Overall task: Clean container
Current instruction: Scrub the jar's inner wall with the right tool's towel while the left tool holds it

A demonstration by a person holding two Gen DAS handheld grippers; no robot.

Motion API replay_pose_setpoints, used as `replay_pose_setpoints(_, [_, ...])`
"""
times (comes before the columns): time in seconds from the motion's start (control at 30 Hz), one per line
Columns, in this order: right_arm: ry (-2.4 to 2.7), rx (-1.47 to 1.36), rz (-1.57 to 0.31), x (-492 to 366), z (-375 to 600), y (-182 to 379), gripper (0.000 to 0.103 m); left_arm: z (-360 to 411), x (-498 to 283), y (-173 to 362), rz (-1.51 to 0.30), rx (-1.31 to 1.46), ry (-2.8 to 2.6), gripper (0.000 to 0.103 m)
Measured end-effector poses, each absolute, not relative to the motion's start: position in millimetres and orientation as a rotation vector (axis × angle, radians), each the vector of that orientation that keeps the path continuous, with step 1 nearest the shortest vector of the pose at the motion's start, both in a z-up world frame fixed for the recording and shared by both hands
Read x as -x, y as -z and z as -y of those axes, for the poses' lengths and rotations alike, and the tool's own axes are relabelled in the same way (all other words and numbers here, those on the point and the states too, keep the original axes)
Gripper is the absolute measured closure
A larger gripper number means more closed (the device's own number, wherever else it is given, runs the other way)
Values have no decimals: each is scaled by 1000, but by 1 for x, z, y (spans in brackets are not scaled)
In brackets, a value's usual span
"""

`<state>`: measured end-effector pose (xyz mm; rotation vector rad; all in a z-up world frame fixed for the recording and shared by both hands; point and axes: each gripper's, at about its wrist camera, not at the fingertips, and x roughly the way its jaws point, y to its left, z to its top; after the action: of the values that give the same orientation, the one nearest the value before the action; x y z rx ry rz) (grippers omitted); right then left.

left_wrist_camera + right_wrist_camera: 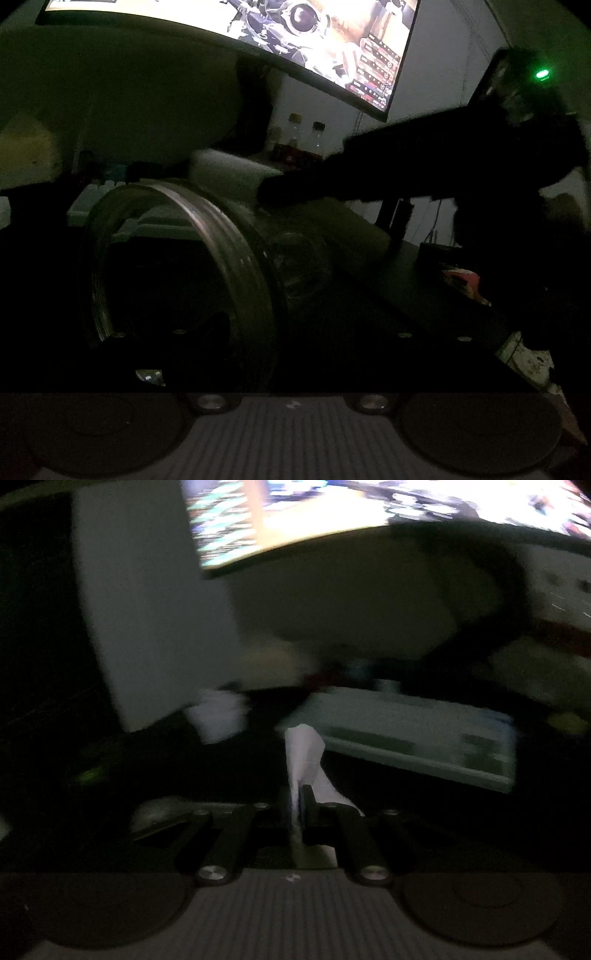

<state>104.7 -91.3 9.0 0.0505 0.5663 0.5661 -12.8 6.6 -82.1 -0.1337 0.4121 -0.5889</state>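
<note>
Container (177, 280) — a clear jar on its side, seemingly gripped by the left gripper (258, 332), whose jaws are too dark to judge — wants the tissue (304, 760) pinched in the right gripper (301, 805) wiped inside its threaded mouth, keyboard (417, 738) and monitor (295, 37) beyond it blurred

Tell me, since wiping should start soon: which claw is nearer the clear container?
Left. The left claw holds the clear container sideways; the right claw, pinching a white tissue, reaches over it from beyond.
</note>
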Motion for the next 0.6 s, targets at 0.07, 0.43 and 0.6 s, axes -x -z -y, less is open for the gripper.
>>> replay_pose_setpoints(0.07, [-551, -30, -559, -102, 85, -9, 96, -5, 14, 81, -414, 134, 585, 31])
replay_pose_setpoints(0.43, [-712, -3, -540, -87, 72, -12, 96, -31, 3, 71, -416, 139, 586, 31])
replay_pose_setpoints(0.6, [-584, -16, -561, -102, 83, -12, 96, -31, 5, 72, -415, 139, 583, 31])
